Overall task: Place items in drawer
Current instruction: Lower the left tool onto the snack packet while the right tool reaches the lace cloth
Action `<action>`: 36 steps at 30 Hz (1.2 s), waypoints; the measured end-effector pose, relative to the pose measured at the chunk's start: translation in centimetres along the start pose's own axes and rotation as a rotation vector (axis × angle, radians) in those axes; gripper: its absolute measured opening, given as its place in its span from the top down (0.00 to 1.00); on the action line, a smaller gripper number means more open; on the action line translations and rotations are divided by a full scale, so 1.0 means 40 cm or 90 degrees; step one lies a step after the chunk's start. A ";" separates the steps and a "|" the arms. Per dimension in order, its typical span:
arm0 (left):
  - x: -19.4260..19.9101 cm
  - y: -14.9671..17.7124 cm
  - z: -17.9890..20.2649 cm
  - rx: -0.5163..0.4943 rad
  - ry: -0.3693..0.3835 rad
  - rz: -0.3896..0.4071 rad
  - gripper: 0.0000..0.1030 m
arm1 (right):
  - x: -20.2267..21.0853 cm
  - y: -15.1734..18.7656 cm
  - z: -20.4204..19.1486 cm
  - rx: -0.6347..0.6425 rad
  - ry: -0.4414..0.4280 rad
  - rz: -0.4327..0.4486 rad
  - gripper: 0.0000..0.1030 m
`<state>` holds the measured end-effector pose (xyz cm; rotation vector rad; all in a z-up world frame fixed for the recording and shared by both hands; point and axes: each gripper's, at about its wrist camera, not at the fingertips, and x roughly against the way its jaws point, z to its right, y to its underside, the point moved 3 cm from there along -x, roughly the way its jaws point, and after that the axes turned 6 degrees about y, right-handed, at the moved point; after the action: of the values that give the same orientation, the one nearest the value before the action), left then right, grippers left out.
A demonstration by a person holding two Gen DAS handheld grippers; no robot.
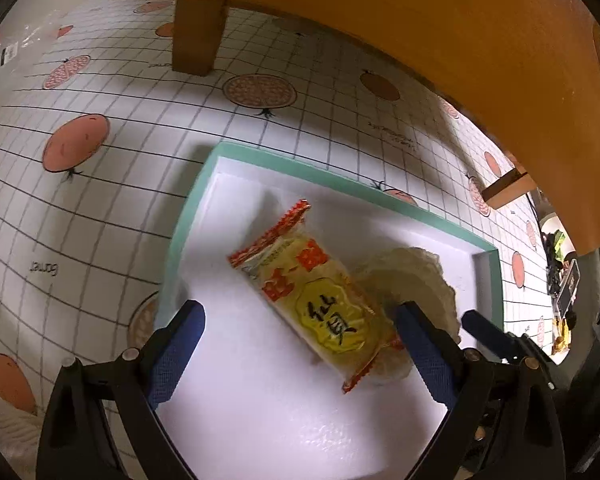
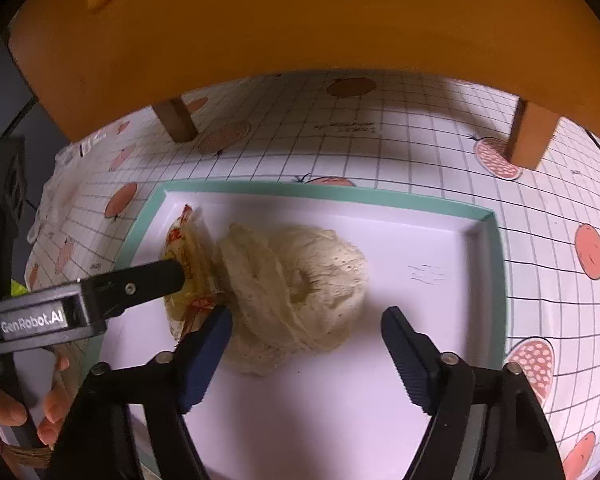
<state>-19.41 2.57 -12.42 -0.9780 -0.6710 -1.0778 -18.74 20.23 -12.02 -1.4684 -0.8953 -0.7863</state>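
A white drawer with a teal rim [image 1: 340,183] [image 2: 320,194] lies on the checked tablecloth. Inside it are a yellow and red snack packet [image 1: 320,300] [image 2: 188,252] and, touching it, a bundle of cream lace cloth [image 1: 416,276] [image 2: 300,280]. My left gripper [image 1: 300,310] is open low over the drawer, its fingers standing wide on either side of the packet. In the right wrist view one left finger [image 2: 140,284] reaches the packet's side. My right gripper [image 2: 308,316] is open too, its fingers straddling the near part of the cloth.
An orange-brown wooden stand [image 1: 420,40] [image 2: 300,20] on short legs [image 1: 198,36] [image 2: 532,136] overhangs the table just behind the drawer. A hand [image 2: 8,408] holds the left gripper's handle. Clutter lies at the table's right edge [image 1: 560,280].
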 end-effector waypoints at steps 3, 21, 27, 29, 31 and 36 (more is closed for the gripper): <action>-0.013 0.001 0.012 -0.004 0.003 -0.005 0.06 | -0.006 0.003 -0.008 0.007 -0.003 0.003 0.30; -0.026 0.007 0.033 -0.054 -0.007 -0.002 0.48 | -0.007 0.006 0.004 -0.029 -0.018 0.009 0.86; -0.024 0.004 -0.002 -0.023 -0.018 -0.014 0.53 | 0.006 0.013 0.071 -0.080 0.002 0.007 0.88; -0.020 0.009 -0.005 -0.024 -0.024 -0.019 0.55 | 0.010 0.017 0.095 -0.101 0.009 0.002 0.88; -0.020 0.014 -0.001 -0.035 -0.033 -0.027 0.55 | 0.013 0.021 0.107 -0.112 0.010 -0.003 0.88; -0.020 0.026 0.010 -0.066 -0.045 -0.039 0.55 | 0.025 0.043 0.116 -0.124 -0.001 -0.028 0.88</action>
<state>-18.71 3.43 -13.26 -1.0955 -0.7118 -1.1449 -16.85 24.89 -12.35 -1.6232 -0.8738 -0.9266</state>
